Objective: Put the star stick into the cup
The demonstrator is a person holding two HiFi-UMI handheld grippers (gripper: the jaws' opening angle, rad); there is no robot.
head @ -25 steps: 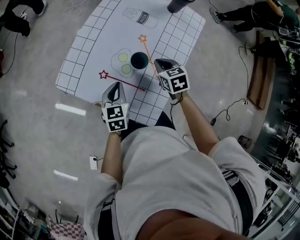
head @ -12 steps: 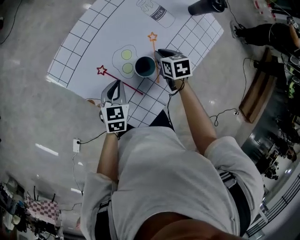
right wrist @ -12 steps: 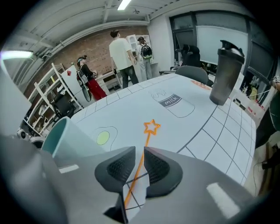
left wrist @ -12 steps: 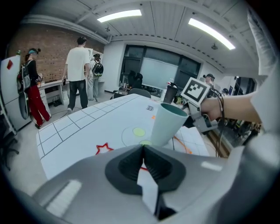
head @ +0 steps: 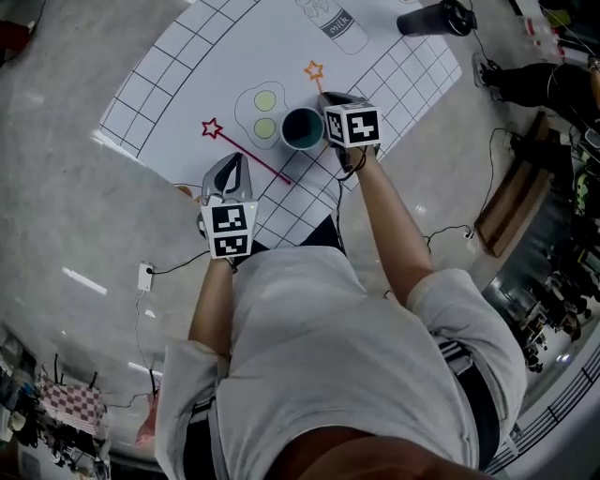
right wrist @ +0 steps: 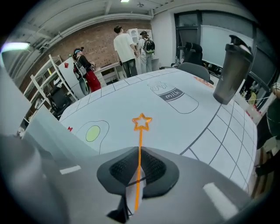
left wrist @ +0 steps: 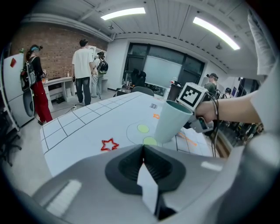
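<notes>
A teal cup [head: 302,128] stands upright on the white grid mat [head: 169,84]. Just right of it, my right gripper [head: 328,98] lies over the stem of an orange star stick [head: 313,69]. The orange star stick [right wrist: 141,131] runs straight along the seam of the right gripper [right wrist: 139,149], whose jaws are closing on it, and its star points away. My left gripper [head: 234,161] is at the mat's near edge, shut and empty, with the cup [left wrist: 172,121] ahead of it. A red star stick [head: 214,128] lies left of the cup.
A dark shaker bottle [right wrist: 232,65] stands at the mat's far right corner. Milk-carton [head: 339,26] and fried-egg [head: 262,111] drawings are printed on the mat. Several people [left wrist: 85,70] stand far off by a brick wall. Cables [head: 450,230] trail on the floor.
My right gripper has moved forward to beside the cup, with the orange stick's stem now under it. The left gripper has stayed at the mat's near edge.
</notes>
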